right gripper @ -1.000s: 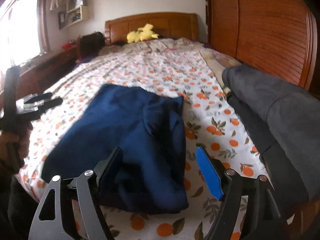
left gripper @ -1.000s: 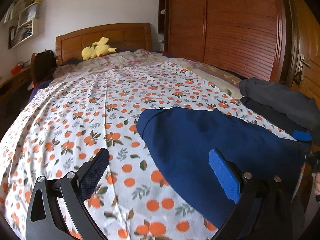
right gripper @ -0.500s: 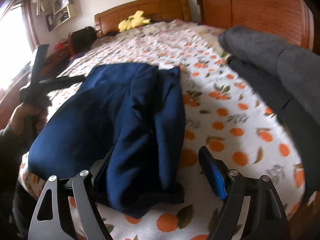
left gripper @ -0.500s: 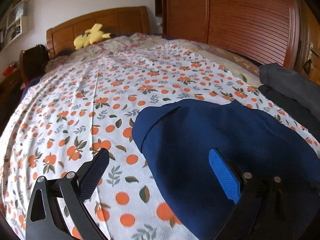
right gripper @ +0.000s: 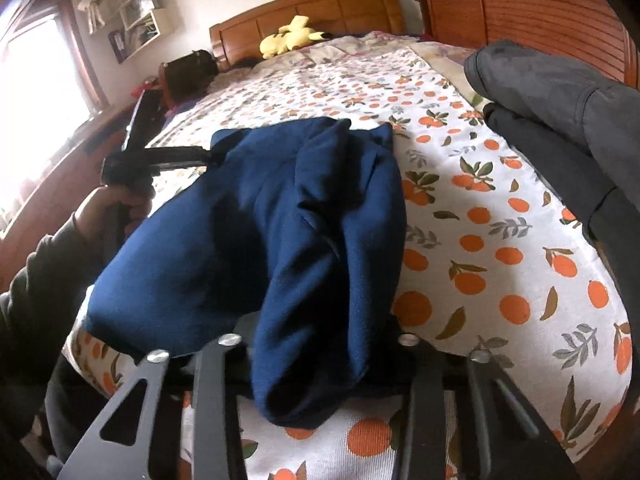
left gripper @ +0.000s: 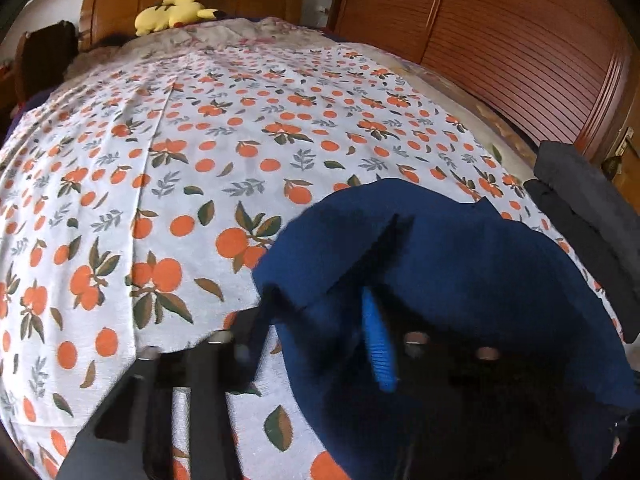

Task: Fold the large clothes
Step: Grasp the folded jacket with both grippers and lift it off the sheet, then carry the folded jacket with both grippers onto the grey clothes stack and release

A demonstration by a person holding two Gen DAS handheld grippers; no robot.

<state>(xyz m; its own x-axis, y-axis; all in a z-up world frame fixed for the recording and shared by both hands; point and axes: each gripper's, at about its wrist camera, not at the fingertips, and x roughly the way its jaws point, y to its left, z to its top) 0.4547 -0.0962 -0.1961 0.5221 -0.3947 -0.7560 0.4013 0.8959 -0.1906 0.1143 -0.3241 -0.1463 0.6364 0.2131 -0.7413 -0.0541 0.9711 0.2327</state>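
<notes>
A navy blue garment [left gripper: 460, 280] lies partly folded on the orange-print bedsheet [left gripper: 180, 168] near the bed's foot. My left gripper [left gripper: 320, 312] has closed on its left corner; cloth sits between the black finger and the blue pad [left gripper: 376, 344]. In the right wrist view the garment [right gripper: 280, 208] is bunched and its near edge hangs between my right gripper's [right gripper: 320, 340] fingers, which are shut on it. The left gripper [right gripper: 168, 156] shows there too, at the garment's far left corner, held by a hand.
A stack of dark grey and black folded clothes [right gripper: 560, 112] lies on the bed's right side, also in the left wrist view [left gripper: 588, 208]. A yellow plush toy [left gripper: 172, 10] rests by the wooden headboard. A wooden wardrobe [left gripper: 500, 40] stands to the right.
Both grippers have moved down onto the blue garment and closed from open: the left on its left corner, the right on its near edge. The cloth has bunched up.
</notes>
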